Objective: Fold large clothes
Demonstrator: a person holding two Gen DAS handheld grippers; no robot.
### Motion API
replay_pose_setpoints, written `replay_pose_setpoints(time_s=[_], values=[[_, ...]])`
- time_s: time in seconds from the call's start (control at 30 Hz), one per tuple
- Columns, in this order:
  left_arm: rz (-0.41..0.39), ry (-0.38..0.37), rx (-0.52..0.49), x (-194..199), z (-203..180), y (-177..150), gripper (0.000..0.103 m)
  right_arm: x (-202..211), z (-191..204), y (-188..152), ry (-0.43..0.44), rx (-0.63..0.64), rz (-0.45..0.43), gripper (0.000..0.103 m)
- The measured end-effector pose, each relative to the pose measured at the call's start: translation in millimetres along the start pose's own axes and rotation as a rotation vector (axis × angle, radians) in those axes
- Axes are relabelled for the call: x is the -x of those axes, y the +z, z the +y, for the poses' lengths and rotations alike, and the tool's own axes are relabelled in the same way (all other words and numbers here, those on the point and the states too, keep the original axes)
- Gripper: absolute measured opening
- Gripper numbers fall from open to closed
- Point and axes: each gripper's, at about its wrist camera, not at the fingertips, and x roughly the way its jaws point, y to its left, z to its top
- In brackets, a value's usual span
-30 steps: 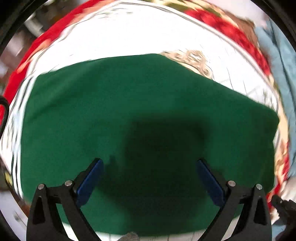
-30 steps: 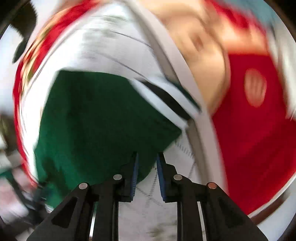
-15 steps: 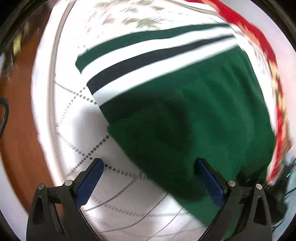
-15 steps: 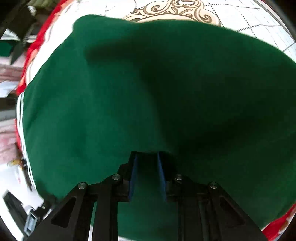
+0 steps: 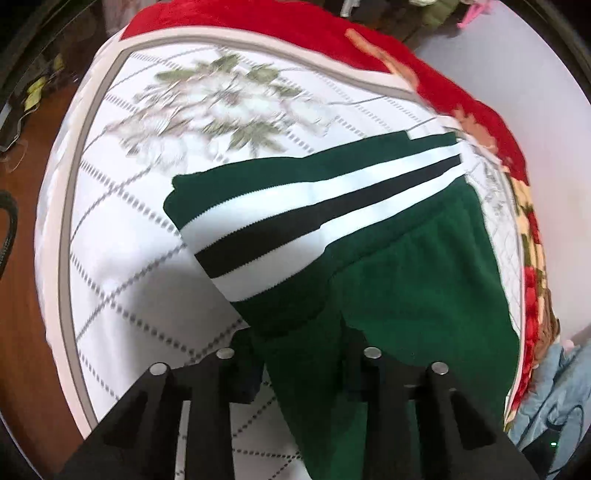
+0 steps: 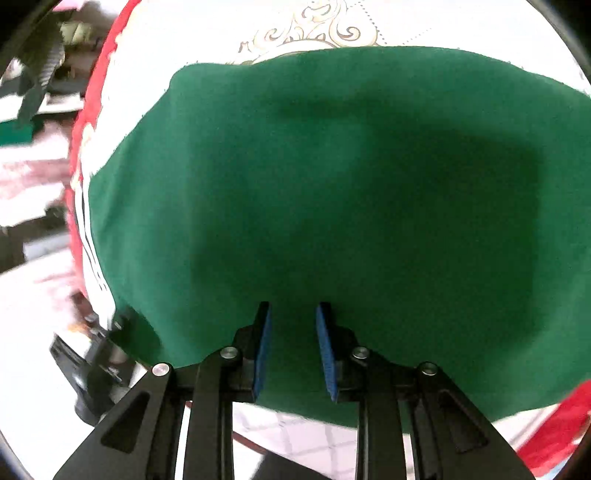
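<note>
Spread over a white quilted bed cover (image 5: 122, 258) with a red blanket (image 5: 295, 26) behind it, the green garment (image 5: 424, 295) lies at centre and lower right of the left view. Its striped band (image 5: 314, 218) is now folded across it. The left gripper (image 5: 299, 347) has just been closing from wide and now pinches green cloth. The right gripper (image 6: 293, 332) is seen narrow above the garment, its pads apart, holding nothing visible. A blue cloth (image 5: 561, 398) crowds the lower right.
</note>
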Motion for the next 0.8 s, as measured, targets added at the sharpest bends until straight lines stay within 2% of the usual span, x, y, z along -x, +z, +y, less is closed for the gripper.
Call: replay_pose_setpoints(time_s=[0.07,0.13,0.17,0.23,0.3,0.4,0.47,0.53,0.63,0.7,0.73,0.8], values=[[-0.002,-0.010,-0.022,-2.4,-1.7,1.1,0.026,-25.3,-0.4,0.4,-0.046,0.004,0.068,0.025],[0.011,-0.032,-0.024,-5.0,0.9,6.0,0.031,-45.1,-0.5,-16.1,-0.085,0.007,0.042,0.023],[0.021,-0.051,-0.019,-10.3,0.9,9.0,0.038,-49.5,5.6,-14.1,-0.124,0.010,0.037,0.023],[0.055,-0.132,0.004,-22.5,1.5,11.9,0.067,-51.2,15.4,-12.1,-0.177,0.028,0.053,0.023],[0.025,-0.184,0.017,-23.8,0.2,8.4,0.076,-51.4,16.3,-12.6,-0.177,0.038,0.060,0.024],[-0.010,-0.173,-0.007,-27.9,-10.3,7.9,0.076,-50.3,15.5,-6.0,-0.112,0.034,0.078,0.024],[-0.047,-0.175,-0.001,-28.2,-16.7,8.5,0.072,-49.7,8.5,-4.8,-0.054,0.013,0.081,0.024],[-0.086,-0.139,0.004,-29.2,-26.2,12.2,0.030,-49.7,-3.3,-4.6,0.012,-0.018,0.082,0.025],[-0.123,-0.148,-0.023,-20.4,-39.2,18.4,0.015,-51.0,-11.3,-3.4,0.074,-0.049,0.083,0.025],[-0.150,-0.142,-0.063,-6.9,-45.3,16.8,0.012,-52.4,-14.3,-2.7,0.102,-0.059,0.086,0.025],[-0.165,-0.139,-0.094,1.4,-51.0,17.3,0.011,-48.2,-31.9,-7.5,0.106,-0.055,0.087,0.025],[-0.186,-0.147,-0.140,18.2,-50.9,16.4,0.010,-43.3,-30.0,-6.2,0.119,-0.048,0.089,0.025]])
